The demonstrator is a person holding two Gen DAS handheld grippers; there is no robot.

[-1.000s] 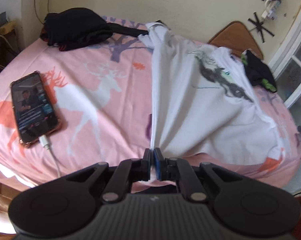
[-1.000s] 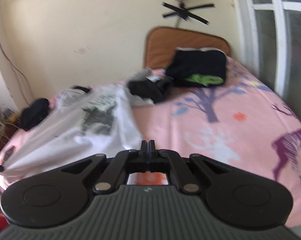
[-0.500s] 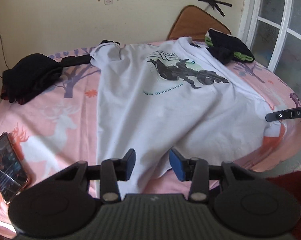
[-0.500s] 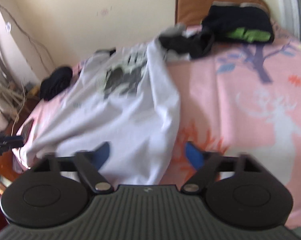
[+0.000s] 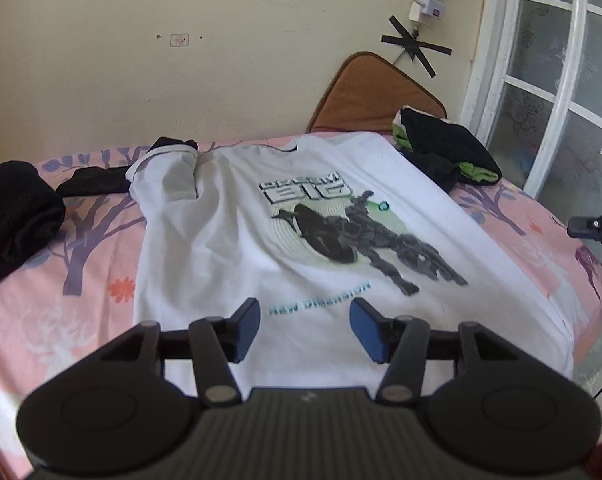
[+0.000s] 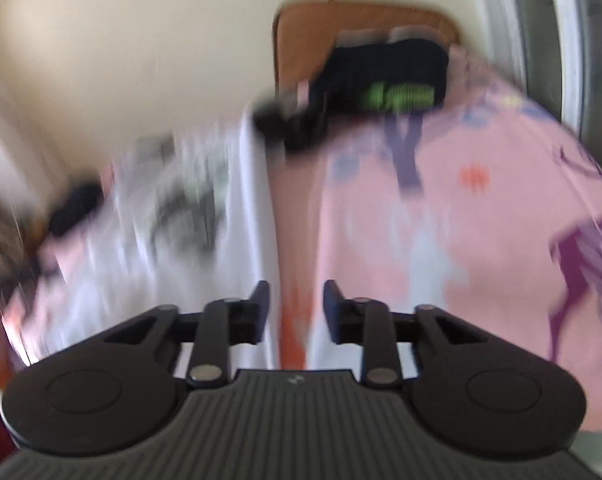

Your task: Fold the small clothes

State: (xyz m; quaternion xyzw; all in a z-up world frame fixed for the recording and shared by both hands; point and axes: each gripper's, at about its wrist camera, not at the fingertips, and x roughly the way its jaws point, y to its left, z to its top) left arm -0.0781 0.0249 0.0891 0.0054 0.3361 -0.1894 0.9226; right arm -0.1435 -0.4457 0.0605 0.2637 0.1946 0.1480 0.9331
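White cotton T-shirt with dark printed graphic (image 5: 261, 240) lies spread print-up on the pink deer-patterned bedsheet (image 5: 41, 300), unfolded. Left gripper (image 5: 304, 328) spread, empty, over near hem. Right gripper (image 6: 295, 308) spread, empty, beside right edge; view blurred. Next, probably: pinch a side edge, fold inward. Fabric limp, lightly creased.

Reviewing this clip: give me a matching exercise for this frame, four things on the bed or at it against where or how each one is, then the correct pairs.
Things:
1. white T-shirt
2. black and green garment
3. rolled black garment
4. left gripper

States or places:
A. at the bed's far right corner, by the brown cushion
B. jaws apart, holding nothing
C. spread flat, print facing up
D. at the bed's left edge

Pairs: 1-C, 2-A, 3-D, 4-B
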